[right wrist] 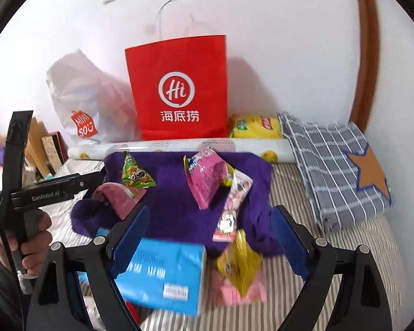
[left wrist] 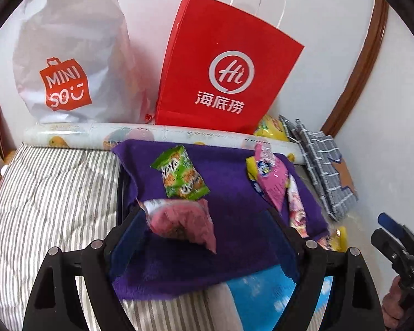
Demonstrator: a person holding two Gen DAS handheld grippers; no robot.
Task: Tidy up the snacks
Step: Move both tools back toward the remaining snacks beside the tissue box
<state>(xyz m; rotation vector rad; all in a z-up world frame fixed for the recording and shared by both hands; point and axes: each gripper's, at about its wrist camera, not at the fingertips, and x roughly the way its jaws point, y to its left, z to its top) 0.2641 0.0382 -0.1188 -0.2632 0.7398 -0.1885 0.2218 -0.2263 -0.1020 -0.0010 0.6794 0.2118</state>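
Observation:
Snack packets lie on a purple cloth (left wrist: 229,171) on a striped bed. A green packet (left wrist: 179,173) sits mid-cloth, also in the right wrist view (right wrist: 136,175). A dark pink packet (left wrist: 179,220) lies between the wide-open jaws of my left gripper (left wrist: 204,229), touching neither pad. A bright pink packet (right wrist: 205,179), a printed sachet (right wrist: 233,204), a yellow packet (right wrist: 238,264) and a blue pack (right wrist: 162,273) lie before my right gripper (right wrist: 209,237), which is open and empty. The left gripper (right wrist: 96,186) shows at the left of the right wrist view.
A red paper bag (left wrist: 220,74) and a white Miniso bag (left wrist: 69,63) stand against the wall behind a rolled mat (left wrist: 96,135). A yellow chip bag (right wrist: 254,127) and a folded checked cloth (right wrist: 336,165) lie at the right. Boxes (right wrist: 49,149) stand at the left.

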